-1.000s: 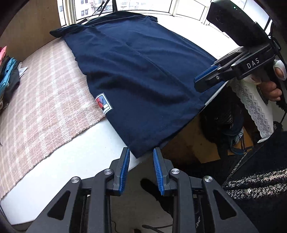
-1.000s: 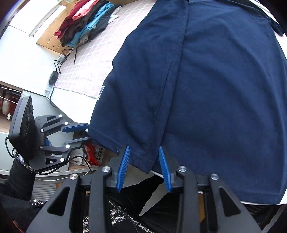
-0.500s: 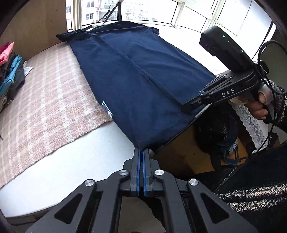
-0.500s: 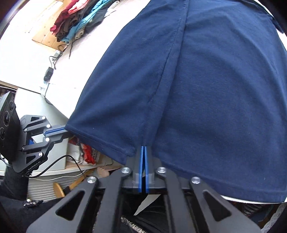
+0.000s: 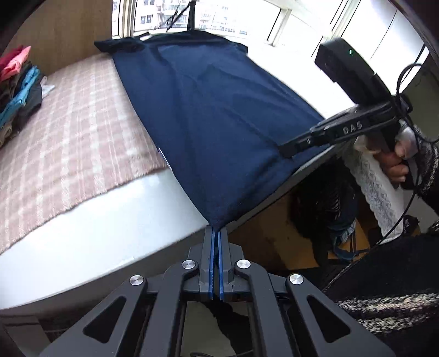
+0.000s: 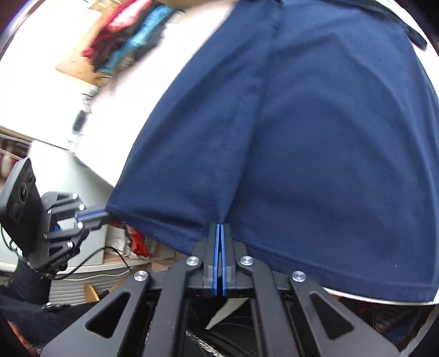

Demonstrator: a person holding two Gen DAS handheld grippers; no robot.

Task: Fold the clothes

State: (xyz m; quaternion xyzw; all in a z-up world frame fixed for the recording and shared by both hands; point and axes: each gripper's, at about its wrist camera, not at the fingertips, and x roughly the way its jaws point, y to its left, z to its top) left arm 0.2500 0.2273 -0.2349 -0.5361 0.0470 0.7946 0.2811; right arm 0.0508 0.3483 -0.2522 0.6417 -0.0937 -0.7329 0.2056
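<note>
At the far left of the left wrist view, a pile of clothes in red, pink, blue and dark colours sits against a wooden wall. Next to it a pink checked blanket covers most of the white table. A navy shirt lies flat across the blanket's right edge and the table, running from the window at the back down to the near edge. Its near left corner is pinched in the left gripper, whose blue pads are pressed together on the cloth. Further right, the right gripper clamps the shirt's hem where it hangs off the table edge; a hand holds its handle.

In the right wrist view, the left gripper bites the hem's left corner, off the table. The shirt fills the middle, with a folded-over flap on its left half. The right gripper is closed on the hem beside that flap's edge. The clothes pile is blurred at the top left.
</note>
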